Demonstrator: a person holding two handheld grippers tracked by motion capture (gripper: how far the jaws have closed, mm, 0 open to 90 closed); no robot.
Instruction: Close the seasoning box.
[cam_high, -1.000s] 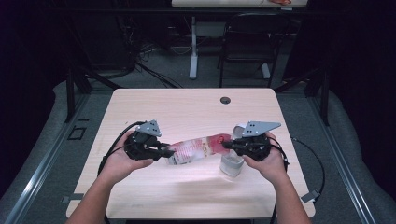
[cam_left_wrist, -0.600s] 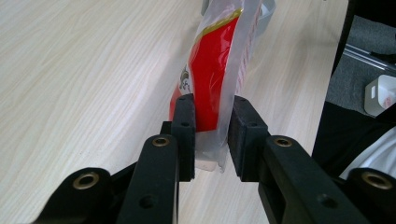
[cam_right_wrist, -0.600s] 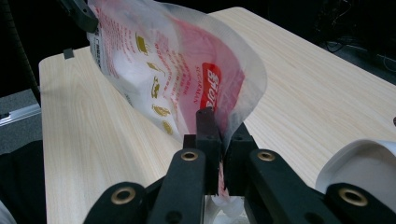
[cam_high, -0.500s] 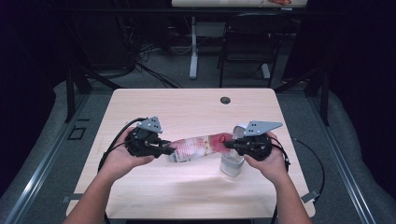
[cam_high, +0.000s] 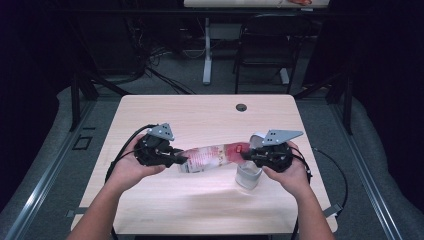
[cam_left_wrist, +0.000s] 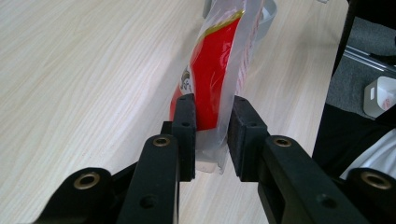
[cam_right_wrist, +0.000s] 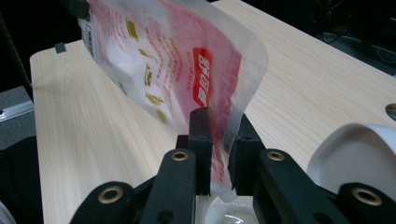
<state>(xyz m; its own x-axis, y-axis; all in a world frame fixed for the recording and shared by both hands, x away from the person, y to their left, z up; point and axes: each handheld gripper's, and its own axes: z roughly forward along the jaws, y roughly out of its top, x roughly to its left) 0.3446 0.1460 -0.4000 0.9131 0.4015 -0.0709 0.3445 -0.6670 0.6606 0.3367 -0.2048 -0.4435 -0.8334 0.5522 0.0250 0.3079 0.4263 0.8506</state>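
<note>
A red and white plastic pouch hangs level above the table between my two grippers. My left gripper is shut on the pouch's left end; in the left gripper view both pads of this gripper press on the pouch. My right gripper is at the other end, over a white cup. Its jaws have just been opening. In the right gripper view a corner of the pouch hangs loosely between the jaws of the right gripper, above the cup's mouth.
The pale wooden table has a dark cable hole near its far edge. A white rounded piece sits right beside my right gripper. A black chair and a table leg stand beyond the table.
</note>
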